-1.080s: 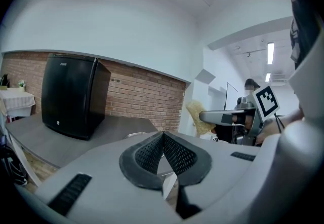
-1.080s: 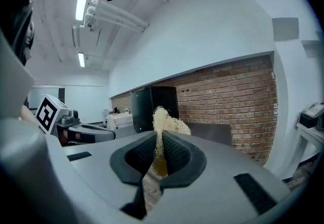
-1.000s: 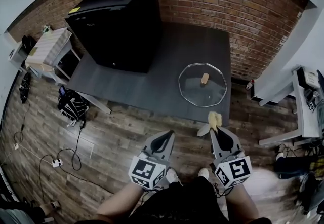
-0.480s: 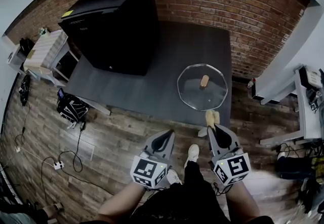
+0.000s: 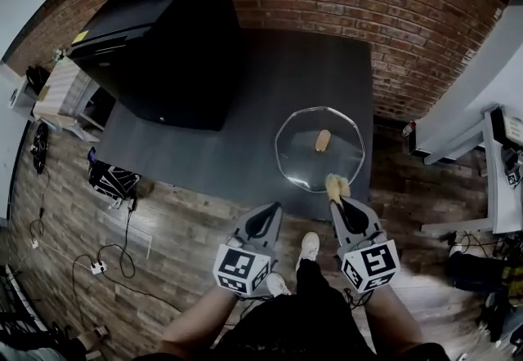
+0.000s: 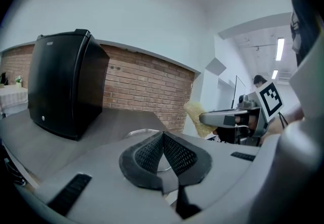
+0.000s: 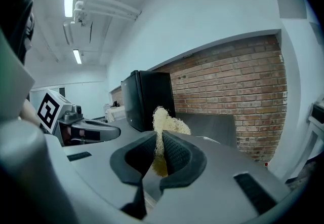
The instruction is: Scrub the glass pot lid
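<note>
Lid [image 5: 304,162]: glass pot lid, lying flat on the dark tabletop [image 5: 245,131], toward its near right corner, knob [image 5: 323,140] facing up.
Right tongs [image 5: 338,199]: clamped on a pale, fibrous scrubber [image 5: 336,186]; the right gripper view shows the tuft pinched between the pads and sticking out past the tips.
Scrubber vs lid: in the head view the tuft overlaps the lid's near rim; contact cannot be told.
Left tongs [image 5: 265,216]: pads pressed together with nothing between them, per the left gripper view; held over the wooden floor [image 5: 163,220], short of the tabletop's near edge, just left of the right tongs.
Black cabinet [image 5: 163,41]: stands on the far left part of the tabletop, well apart from the lid.
Brick wall [image 5: 368,0]: runs behind the tabletop.
Person: forearms at the bottom of the head view, one white shoe [image 5: 309,245] between the two grippers.
</note>
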Motion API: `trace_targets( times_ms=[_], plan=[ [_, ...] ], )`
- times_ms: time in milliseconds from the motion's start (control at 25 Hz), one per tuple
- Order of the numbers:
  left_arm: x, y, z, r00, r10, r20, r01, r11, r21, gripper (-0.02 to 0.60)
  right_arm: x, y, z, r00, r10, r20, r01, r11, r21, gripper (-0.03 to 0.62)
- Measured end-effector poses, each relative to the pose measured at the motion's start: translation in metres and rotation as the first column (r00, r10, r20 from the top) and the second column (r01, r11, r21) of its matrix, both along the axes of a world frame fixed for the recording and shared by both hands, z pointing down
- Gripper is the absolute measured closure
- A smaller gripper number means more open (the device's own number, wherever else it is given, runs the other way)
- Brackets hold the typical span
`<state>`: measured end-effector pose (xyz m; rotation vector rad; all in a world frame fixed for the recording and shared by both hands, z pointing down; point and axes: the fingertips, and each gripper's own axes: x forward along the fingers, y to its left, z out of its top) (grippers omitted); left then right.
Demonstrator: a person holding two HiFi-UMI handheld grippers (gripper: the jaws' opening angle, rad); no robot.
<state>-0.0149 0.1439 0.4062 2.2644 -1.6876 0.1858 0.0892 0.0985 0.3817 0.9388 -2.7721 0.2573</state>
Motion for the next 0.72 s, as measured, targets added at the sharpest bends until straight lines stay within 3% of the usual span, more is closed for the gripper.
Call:
trace_targets(
  times_ms=[360,720],
  plan=[
    [0.001,-0.064,0.044,0.999,-0.022,0.047,0.027,0.995,-0.092,0.551,0.003,-0.058,0.041,0.995,-0.064,-0.080,0.060,0.997,-0.042,0.553],
    [0.000,-0.098,0.088,0.996,-0.045,0.080,0.060,0.978,-0.200,0.551,-0.001,-0.081,0.070,0.984,-0.150,-0.091,0.140,0.984,-0.112,0.553]
  ],
)
